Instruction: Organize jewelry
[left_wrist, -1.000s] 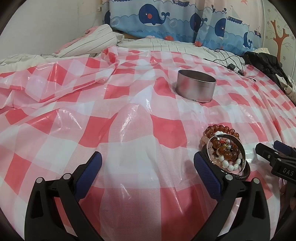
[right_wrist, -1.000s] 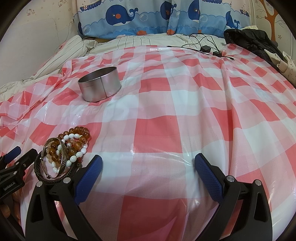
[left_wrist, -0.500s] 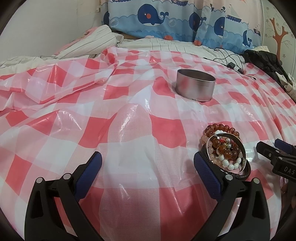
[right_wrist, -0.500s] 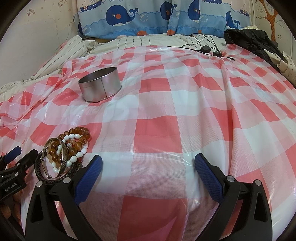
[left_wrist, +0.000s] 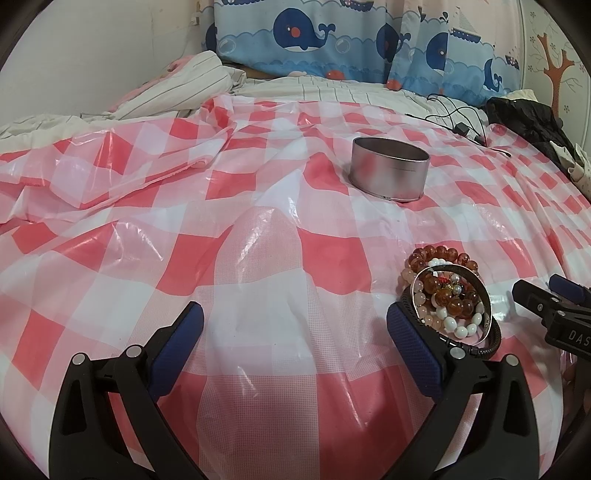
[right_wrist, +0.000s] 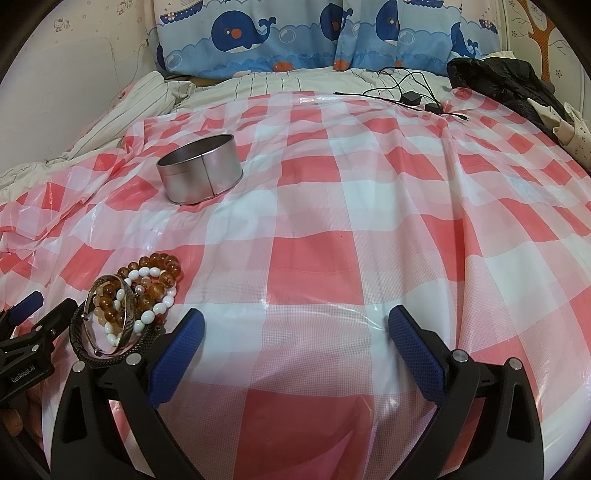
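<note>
Bed w/ red-white checked plastic sheet (right_wrist: 310, 258). Bracelet pile (left_wrist: 448, 295) lies between left gripper (left_wrist: 295, 332) & right gripper (right_wrist: 295, 332), both spread wide, holding nothing; round metal tin (right_wrist: 201, 179) farther back.

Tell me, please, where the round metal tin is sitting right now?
The metal tin stands open on the checked plastic sheet, upper right of centre in the left wrist view, well beyond the bracelet pile and short of the whale-print pillows.

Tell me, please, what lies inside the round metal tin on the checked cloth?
In the right wrist view the metal tin shows only its bare inner wall near the far rim; the near wall hides its floor. The bracelets lie outside, piled nearer the camera.
</note>
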